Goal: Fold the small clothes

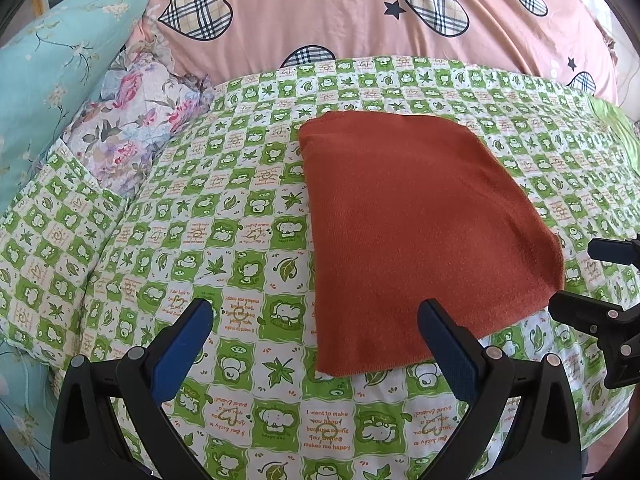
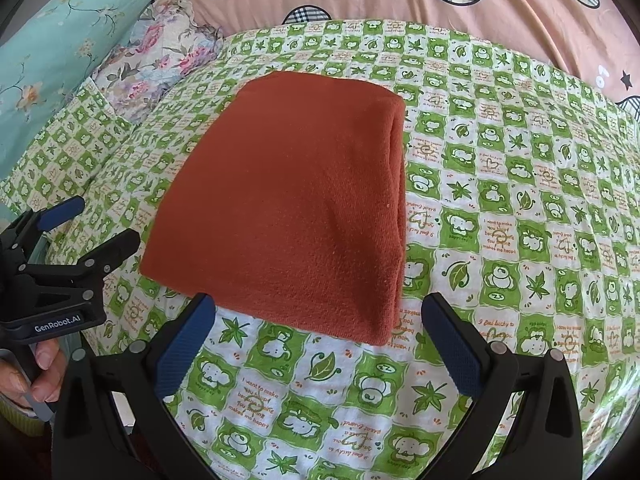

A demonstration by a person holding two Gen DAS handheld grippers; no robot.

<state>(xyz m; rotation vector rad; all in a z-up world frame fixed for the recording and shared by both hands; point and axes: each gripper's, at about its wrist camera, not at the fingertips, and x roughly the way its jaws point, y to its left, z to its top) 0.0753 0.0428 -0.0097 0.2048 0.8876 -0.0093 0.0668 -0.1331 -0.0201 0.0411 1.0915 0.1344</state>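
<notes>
Rust-orange garment (image 1: 420, 236) folded into a compact rectangle, flat on the green-and-white checked sheet (image 1: 224, 240), neither gripper touching it.

Left gripper (image 1: 316, 344) hangs at the near left of the cloth, jaws spread wide, nothing between them; its right finger (image 1: 448, 344) overlaps the garment's near edge in view, contact not clear. Right gripper (image 2: 316, 340) sits near the garment's near right corner, jaws also wide apart and empty, layered fold edges showing along the garment's right side in the right wrist view. Each gripper shows at the edge of the other's camera, both at the near side. Far side: pink quilt with plaid hearts (image 1: 340, 12); far left: teal floral pillow (image 1: 52, 64) and a flowered pillow (image 1: 132, 128) just beside it.
</notes>
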